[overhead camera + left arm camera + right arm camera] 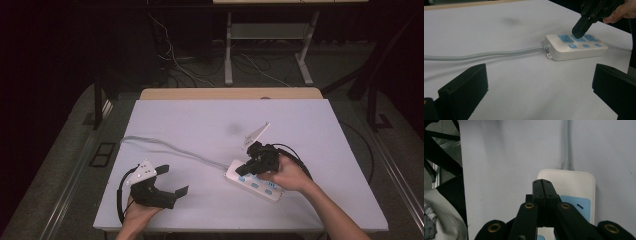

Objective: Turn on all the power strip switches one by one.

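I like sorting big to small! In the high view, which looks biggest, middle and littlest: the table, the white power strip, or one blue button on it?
1. Table
2. Power strip
3. Blue button, a tiny spot on the strip

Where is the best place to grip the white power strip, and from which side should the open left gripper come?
Grip the power strip across its short width, probably near the cable end, coming from above. It lies flat with low, rounded walls, so only the two long sides offer parallel faces. The left gripper stands open and away from it; the right gripper, shut, sits over the middle sockets, so that part is taken.
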